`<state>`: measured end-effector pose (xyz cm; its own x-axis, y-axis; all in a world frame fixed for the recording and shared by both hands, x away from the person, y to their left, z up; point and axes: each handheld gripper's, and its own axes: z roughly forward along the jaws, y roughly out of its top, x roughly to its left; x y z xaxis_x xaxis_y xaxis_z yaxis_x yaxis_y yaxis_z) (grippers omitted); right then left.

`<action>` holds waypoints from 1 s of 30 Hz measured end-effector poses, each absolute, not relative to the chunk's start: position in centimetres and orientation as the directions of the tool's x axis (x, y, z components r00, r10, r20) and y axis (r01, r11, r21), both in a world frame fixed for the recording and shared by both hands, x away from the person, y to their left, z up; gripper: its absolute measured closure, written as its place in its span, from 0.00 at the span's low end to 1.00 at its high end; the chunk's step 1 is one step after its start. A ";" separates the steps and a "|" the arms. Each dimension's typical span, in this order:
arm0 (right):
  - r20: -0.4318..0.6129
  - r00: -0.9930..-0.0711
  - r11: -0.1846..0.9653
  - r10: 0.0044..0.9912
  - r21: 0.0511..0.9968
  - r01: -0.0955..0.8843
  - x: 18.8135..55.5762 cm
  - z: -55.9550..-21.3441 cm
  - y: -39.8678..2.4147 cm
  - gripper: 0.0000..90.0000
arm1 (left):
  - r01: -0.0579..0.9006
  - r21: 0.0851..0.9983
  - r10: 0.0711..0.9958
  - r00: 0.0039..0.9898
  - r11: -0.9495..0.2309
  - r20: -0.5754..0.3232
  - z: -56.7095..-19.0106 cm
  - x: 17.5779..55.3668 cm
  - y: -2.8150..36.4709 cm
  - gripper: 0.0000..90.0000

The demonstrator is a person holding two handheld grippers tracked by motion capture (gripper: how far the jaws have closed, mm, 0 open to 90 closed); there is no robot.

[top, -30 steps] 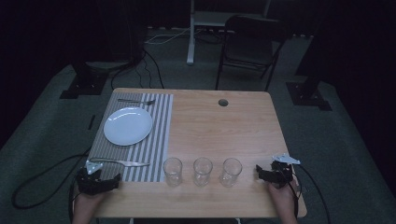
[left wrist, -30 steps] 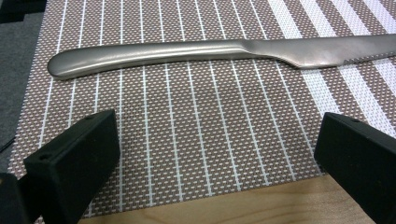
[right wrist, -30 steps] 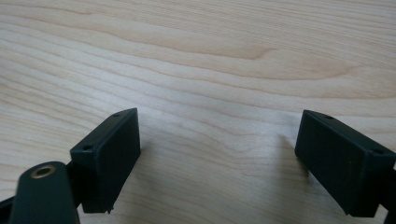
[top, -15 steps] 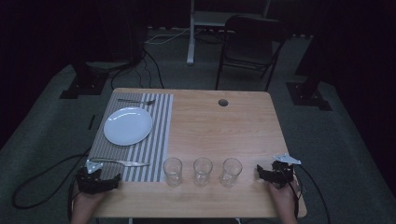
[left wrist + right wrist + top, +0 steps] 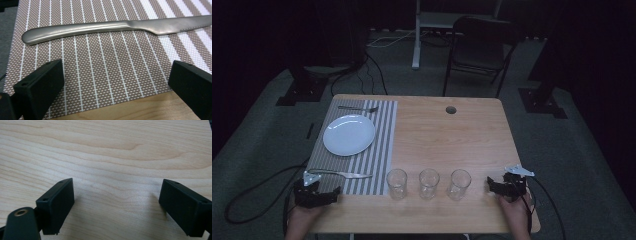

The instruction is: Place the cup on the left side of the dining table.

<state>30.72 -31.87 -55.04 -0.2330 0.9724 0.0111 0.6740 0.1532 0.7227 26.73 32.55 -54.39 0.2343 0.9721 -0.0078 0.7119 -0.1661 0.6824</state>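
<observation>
Start pose: your left tongs and right tongs rest wide open, empty, at the desk's near corners. Likely next: knife, just ahead on the mat.

Dark lab/studio setup: wooden desk on grey carpet, stand bases flanking it, floor cables and 1 folding chair behind it.

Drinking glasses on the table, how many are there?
3, in a row along the near edge between the grippers: left glass beside the striped placemat, middle glass, right glass. None looks hidden.
</observation>
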 end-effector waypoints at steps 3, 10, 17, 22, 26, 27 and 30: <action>0.011 -0.233 0.153 0.972 0.723 0.674 30.7 -55.0 -31.9 0.14 | 0.705 0.690 0.971 0.239 -0.164 -0.012 -54.3 26.6 32.6 0.02; 0.011 -0.233 0.153 0.972 0.723 0.674 30.7 -55.0 -31.9 0.14 | 0.712 0.679 0.967 0.254 -0.177 -0.015 -54.3 26.6 32.4 0.02; 0.011 -0.233 0.153 0.972 0.723 0.674 30.7 -55.0 -31.9 0.14 | 0.699 0.687 0.957 0.289 -0.196 -0.022 -53.8 26.3 31.9 0.02; 0.011 -0.233 0.153 0.972 0.723 0.674 30.7 -55.0 -31.9 0.14 | 0.703 0.680 0.953 0.302 -0.208 -0.022 -53.6 26.3 31.4 0.02; 0.011 -0.233 0.153 0.972 0.723 0.674 30.7 -55.0 -31.9 0.14 | 0.683 0.699 0.945 0.325 -0.213 -0.030 -53.0 26.1 30.9 0.02; 0.011 -0.233 0.153 0.972 0.723 0.674 30.7 -55.0 -31.9 0.14 | 0.676 0.706 0.942 0.334 -0.213 -0.036 -52.8 26.0 30.7 0.02; 0.011 -0.233 0.153 0.972 0.723 0.674 30.7 -55.0 -31.9 0.14 | 0.663 0.718 0.934 0.353 -0.213 -0.049 -52.4 25.9 30.1 0.02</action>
